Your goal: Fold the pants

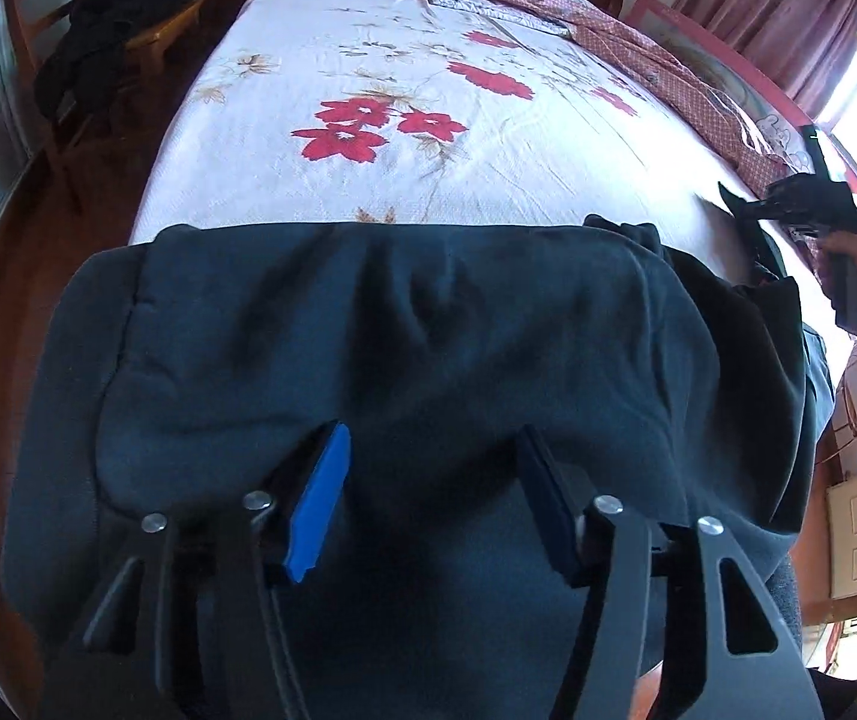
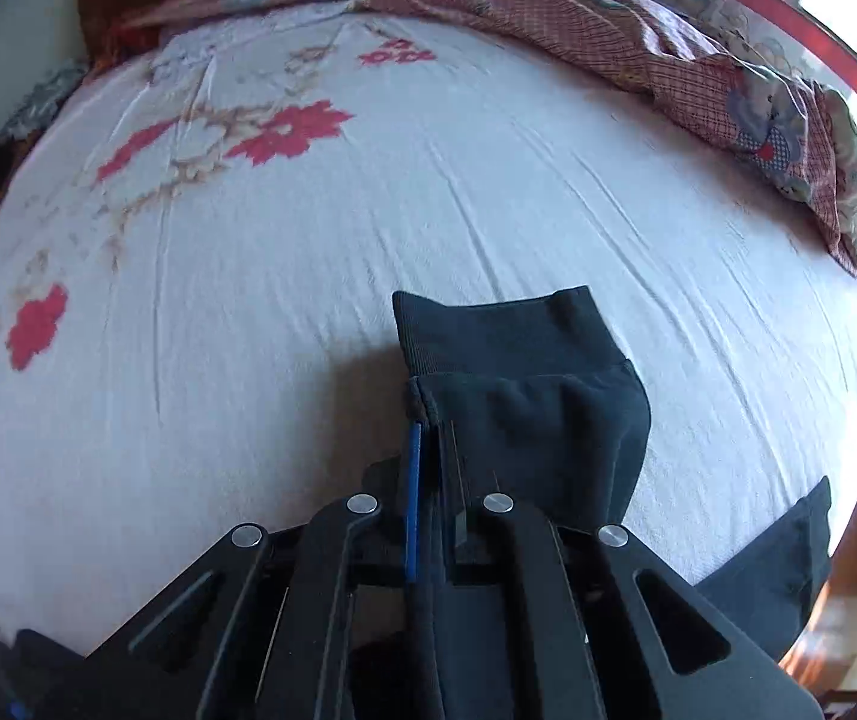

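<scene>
Pants (image 1: 404, 324): dark, spread on the bed (image 1: 428, 138), near edge.
Right gripper (image 2: 431, 450): clenched on the cuff (image 2: 500, 330), lifting it to fold over.
Left gripper (image 1: 428, 480): released, poised over the fabric.

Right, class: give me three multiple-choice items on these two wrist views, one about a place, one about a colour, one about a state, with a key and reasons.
1. Where do the dark pants lie?
A. on a chair
B. on the floral bedsheet
C. on the floor

2. What colour are the sheet's flowers?
A. yellow
B. purple
C. red

3. What is the right gripper doing?
A. clamping the ribbed cuff
B. hanging open over bare sheet
C. gripping a pillow

Key: 1 B, the pants spread across the sheet at the bed's near edge. 2 C, red blooms show in both views. 3 A, its jaws are closed on the cuff fabric, while the left gripper sits open above the pants.
</scene>
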A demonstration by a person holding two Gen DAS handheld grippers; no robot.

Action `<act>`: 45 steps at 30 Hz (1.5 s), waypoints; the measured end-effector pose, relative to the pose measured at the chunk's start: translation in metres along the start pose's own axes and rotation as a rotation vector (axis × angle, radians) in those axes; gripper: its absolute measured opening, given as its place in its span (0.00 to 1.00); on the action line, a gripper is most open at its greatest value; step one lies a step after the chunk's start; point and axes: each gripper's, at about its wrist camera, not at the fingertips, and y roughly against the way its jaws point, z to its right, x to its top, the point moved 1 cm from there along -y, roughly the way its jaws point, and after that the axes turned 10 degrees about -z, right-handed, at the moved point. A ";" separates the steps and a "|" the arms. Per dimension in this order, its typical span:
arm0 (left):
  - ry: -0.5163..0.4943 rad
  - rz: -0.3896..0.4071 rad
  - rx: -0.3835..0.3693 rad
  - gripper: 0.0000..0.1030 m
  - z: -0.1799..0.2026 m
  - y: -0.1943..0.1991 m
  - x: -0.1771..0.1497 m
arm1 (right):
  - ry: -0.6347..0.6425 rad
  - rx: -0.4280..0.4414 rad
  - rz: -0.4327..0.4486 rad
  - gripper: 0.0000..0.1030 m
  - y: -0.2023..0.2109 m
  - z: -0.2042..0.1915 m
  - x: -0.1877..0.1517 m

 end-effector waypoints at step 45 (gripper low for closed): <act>-0.187 0.217 0.175 0.77 0.005 0.060 0.002 | 0.049 0.491 -0.036 0.51 0.079 0.051 -0.142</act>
